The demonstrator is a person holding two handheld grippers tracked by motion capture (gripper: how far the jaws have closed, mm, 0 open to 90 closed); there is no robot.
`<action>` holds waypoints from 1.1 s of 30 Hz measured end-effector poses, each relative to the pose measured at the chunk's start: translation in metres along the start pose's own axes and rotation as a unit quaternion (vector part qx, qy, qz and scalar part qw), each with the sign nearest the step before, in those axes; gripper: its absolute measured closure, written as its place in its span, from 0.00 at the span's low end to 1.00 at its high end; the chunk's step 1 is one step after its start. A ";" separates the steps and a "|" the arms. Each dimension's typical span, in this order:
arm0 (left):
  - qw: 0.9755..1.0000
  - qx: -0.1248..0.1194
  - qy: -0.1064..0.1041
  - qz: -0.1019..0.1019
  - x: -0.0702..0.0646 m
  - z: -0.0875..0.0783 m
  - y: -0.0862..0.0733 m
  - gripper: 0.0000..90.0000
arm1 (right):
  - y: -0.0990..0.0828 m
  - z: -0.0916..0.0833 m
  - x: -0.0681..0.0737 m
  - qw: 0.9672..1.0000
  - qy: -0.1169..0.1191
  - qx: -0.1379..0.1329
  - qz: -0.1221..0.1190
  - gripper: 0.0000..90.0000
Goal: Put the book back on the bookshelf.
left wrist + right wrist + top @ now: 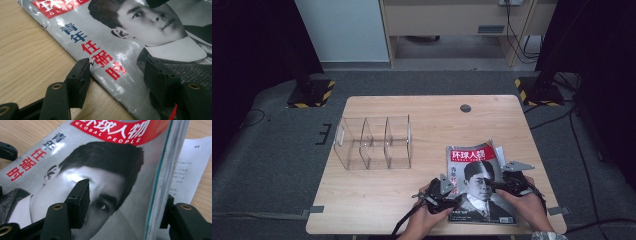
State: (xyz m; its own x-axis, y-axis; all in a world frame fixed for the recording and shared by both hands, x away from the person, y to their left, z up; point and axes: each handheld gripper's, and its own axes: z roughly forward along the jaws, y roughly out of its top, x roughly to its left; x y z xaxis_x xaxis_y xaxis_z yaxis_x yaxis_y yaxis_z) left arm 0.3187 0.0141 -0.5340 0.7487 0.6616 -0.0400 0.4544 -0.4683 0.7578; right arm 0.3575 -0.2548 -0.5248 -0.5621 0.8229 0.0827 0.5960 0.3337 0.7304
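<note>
Both grippers [439, 192] [507, 184] straddle opposite edges of the magazine [477, 185] at the lower right of the table [412, 107], jaws parted, apparently mid-pickup: next, each likely needs to clamp its edge before lifting.

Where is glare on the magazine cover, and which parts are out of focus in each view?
Left gripper view: white glare streaks on the magazine near its spine edge; the close jaws look soft. Right gripper view: a glare patch on the cover's forehead area; the loose page is blurred. High view: dim, dark corners, no strong glare.
</note>
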 end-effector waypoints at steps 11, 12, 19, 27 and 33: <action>1.000 0.001 -0.005 -0.003 0.001 0.000 0.000 0.42 | 0.001 0.001 -0.001 1.000 0.003 0.006 -0.006 0.58; 1.000 0.001 -0.005 -0.003 0.001 0.000 0.000 0.42 | 0.001 0.001 -0.001 1.000 0.003 0.007 -0.006 0.60; 1.000 0.001 -0.008 0.000 0.000 0.002 0.001 0.42 | 0.001 0.000 -0.002 1.000 -0.006 -0.007 -0.006 0.70; 1.000 0.001 -0.008 0.000 0.000 0.002 0.001 0.42 | 0.002 0.002 -0.002 1.000 -0.008 0.006 -0.001 0.64; 1.000 0.001 -0.008 0.000 0.000 0.002 0.001 0.42 | 0.004 -0.002 -0.004 1.000 -0.008 -0.012 -0.004 0.83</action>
State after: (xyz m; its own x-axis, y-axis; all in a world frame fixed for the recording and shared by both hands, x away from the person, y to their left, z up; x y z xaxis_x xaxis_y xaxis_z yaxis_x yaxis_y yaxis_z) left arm 0.3204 0.0128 -0.5341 0.7564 0.6522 -0.0511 0.4560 -0.4695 0.7561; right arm 0.3608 -0.2575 -0.5208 -0.5573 0.8276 0.0670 0.5781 0.3288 0.7468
